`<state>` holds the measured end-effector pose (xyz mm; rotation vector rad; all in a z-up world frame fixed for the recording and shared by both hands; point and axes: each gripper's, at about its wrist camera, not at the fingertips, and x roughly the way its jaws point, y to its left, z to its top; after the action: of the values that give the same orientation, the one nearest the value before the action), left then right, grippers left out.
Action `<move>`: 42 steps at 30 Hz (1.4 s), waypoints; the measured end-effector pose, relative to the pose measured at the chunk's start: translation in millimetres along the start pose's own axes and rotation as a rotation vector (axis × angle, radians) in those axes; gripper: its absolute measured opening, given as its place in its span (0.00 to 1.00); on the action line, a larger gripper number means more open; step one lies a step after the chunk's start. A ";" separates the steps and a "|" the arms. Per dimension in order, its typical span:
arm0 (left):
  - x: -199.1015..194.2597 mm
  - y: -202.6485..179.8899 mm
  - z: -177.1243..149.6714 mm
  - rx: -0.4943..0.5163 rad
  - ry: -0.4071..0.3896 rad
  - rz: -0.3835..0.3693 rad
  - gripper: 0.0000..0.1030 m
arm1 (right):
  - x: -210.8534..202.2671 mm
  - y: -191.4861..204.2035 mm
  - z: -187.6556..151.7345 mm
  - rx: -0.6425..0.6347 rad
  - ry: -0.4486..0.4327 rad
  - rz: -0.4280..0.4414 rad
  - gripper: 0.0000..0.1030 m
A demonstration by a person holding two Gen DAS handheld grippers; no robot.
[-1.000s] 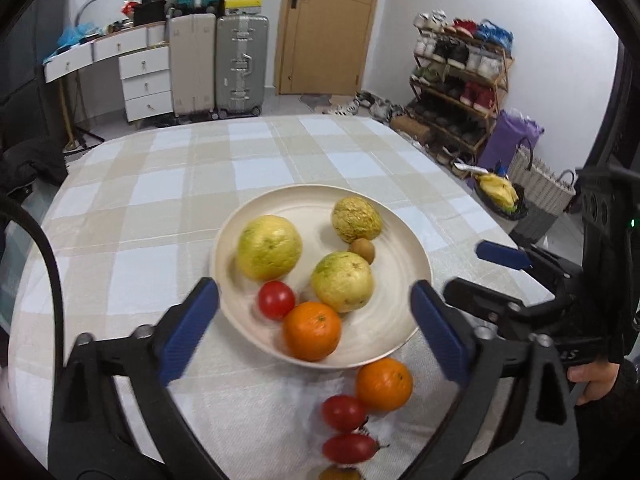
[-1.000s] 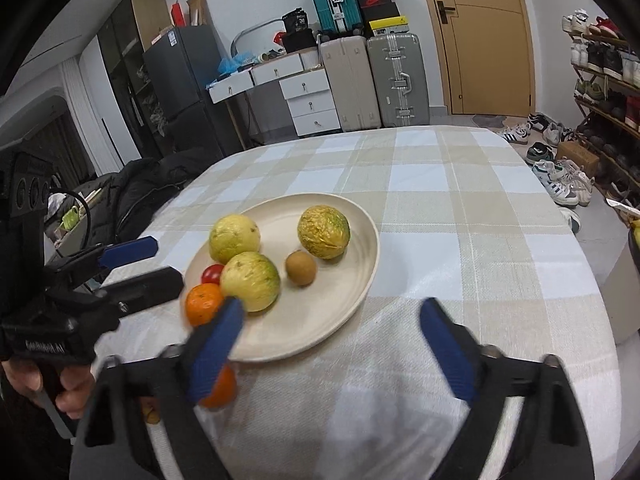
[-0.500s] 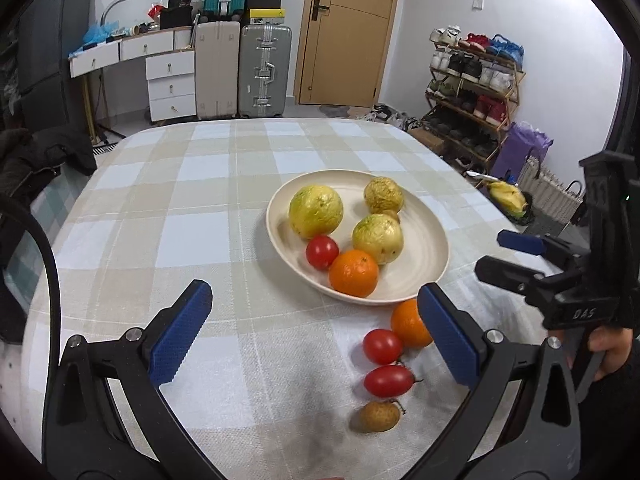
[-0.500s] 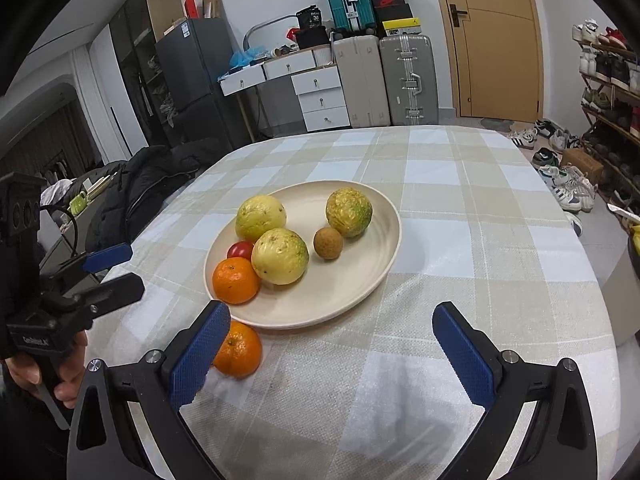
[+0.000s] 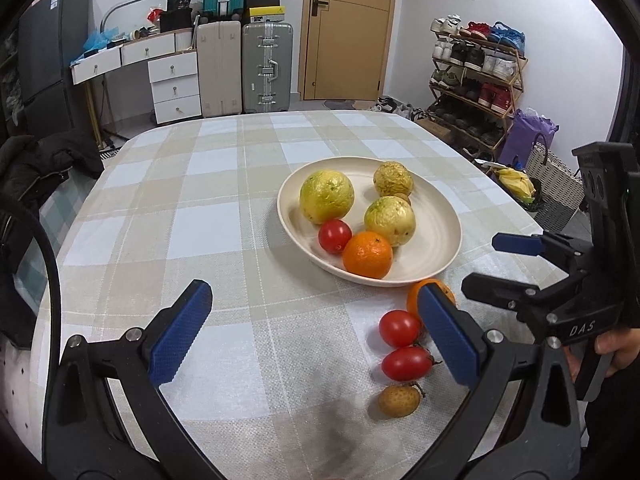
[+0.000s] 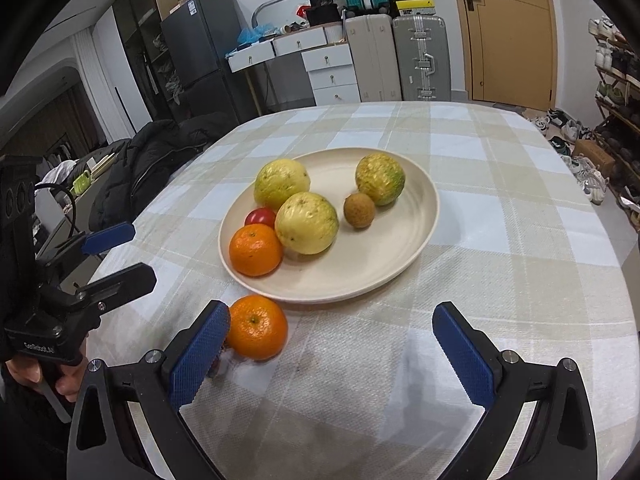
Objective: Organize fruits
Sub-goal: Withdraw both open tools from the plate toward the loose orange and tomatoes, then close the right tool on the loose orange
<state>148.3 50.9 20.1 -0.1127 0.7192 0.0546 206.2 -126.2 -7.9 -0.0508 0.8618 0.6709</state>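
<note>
Now both grippers' fingers wide, nothing held: left gripper (image 5: 316, 338) lower centre, right gripper (image 6: 340, 354) w/ mandarin (image 6: 257, 327) near plate (image 6: 400, 276).

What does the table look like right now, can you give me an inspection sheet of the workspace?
Surface: checked tablecloth, a faint dark smudge near the front edge.
Job's things: plate holds three yellow-green fruits, a tomato, an orange, a small brown fruit; loose orange, two tomatoes and a brown fruit lie on the cloth.
Clutter: nothing seen.
Grippers: left gripper and right gripper open, empty.
Cables: black cable at left.
Surroundings: suitcases, drawers, door, shoe rack.
</note>
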 end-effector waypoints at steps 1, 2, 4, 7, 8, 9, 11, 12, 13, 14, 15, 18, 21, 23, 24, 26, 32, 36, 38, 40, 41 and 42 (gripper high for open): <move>0.8 0.2 0.0 -0.001 0.003 -0.001 1.00 | 1.8 2.2 -1.1 -0.004 0.005 -0.001 1.00; 1.6 0.3 -0.2 0.001 0.007 -0.003 1.00 | 3.9 3.9 -2.0 -0.007 0.011 -0.004 1.00; 2.8 0.6 -0.3 0.005 0.006 0.003 1.00 | 7.6 6.6 -3.5 -0.009 0.025 -0.002 1.00; 5.5 2.5 0.2 -0.005 0.011 0.004 1.00 | 12.1 11.8 -6.4 -0.020 0.039 -0.002 1.00; 6.5 3.4 0.2 -0.011 0.015 0.002 1.00 | 13.9 12.8 -6.9 -0.024 0.045 -0.004 1.00; 7.3 4.2 0.1 -0.015 0.018 0.001 1.00 | 15.8 14.4 -7.4 -0.029 0.051 -0.006 1.00; 9.1 5.5 0.2 -0.017 0.022 0.004 1.00 | 18.5 15.7 -8.4 -0.030 0.056 -0.011 1.00; 9.8 6.4 -0.1 -0.018 0.023 0.005 1.00 | 20.1 15.9 -9.1 -0.027 0.060 -0.011 1.00; 9.9 6.7 -0.3 -0.018 0.024 0.004 1.00 | 21.1 15.8 -9.3 -0.025 0.063 -0.012 1.00; 10.5 7.2 -0.2 -0.019 0.025 0.003 1.00 | 22.7 15.2 -9.3 -0.021 0.071 -0.014 1.00; 11.0 7.3 -0.3 -0.019 0.026 0.005 1.00 | 23.6 14.2 -9.1 -0.015 0.075 -0.011 1.00; 13.0 7.7 -1.2 -0.018 0.029 0.014 1.00 | 24.5 12.2 -9.9 0.002 0.081 0.002 1.00; 16.3 8.4 -2.2 -0.022 0.039 0.013 1.00 | 24.4 12.0 -10.9 0.009 0.082 0.010 1.00; 16.8 8.4 -2.2 -0.025 0.041 0.012 1.00 | 24.3 11.8 -11.0 0.011 0.081 0.022 0.99; 17.2 8.4 -2.1 -0.025 0.041 0.012 1.00 | 24.3 12.0 -11.0 0.012 0.080 0.031 0.99; 17.5 8.6 -2.2 -0.023 0.041 0.013 1.00 | 24.7 12.9 -11.3 0.012 0.081 0.045 0.93; 20.8 9.3 -2.5 -0.023 0.054 0.012 1.00 | 23.7 18.6 -12.6 -0.001 0.082 0.091 0.75; 23.1 8.8 -3.6 -0.020 0.059 0.011 1.00 | 24.2 20.3 -13.0 0.002 0.085 0.129 0.65; 24.7 8.6 -4.6 -0.019 0.063 0.012 1.00 | 24.5 20.9 -12.8 0.004 0.088 0.145 0.60; 26.2 8.8 -5.8 -0.018 0.067 0.015 1.00 | 24.6 21.4 -12.5 0.004 0.089 0.163 0.55; 27.1 9.0 -6.0 -0.019 0.069 0.015 1.00 | 24.1 22.2 -12.6 0.002 0.088 0.176 0.50; 27.8 9.5 -6.1 -0.021 0.071 0.015 1.00 | 23.3 22.9 -12.7 0.001 0.087 0.186 0.48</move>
<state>164.4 59.9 -3.6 -0.1299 0.7910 0.0726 195.3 -99.6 -27.9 0.0010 0.9584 0.8476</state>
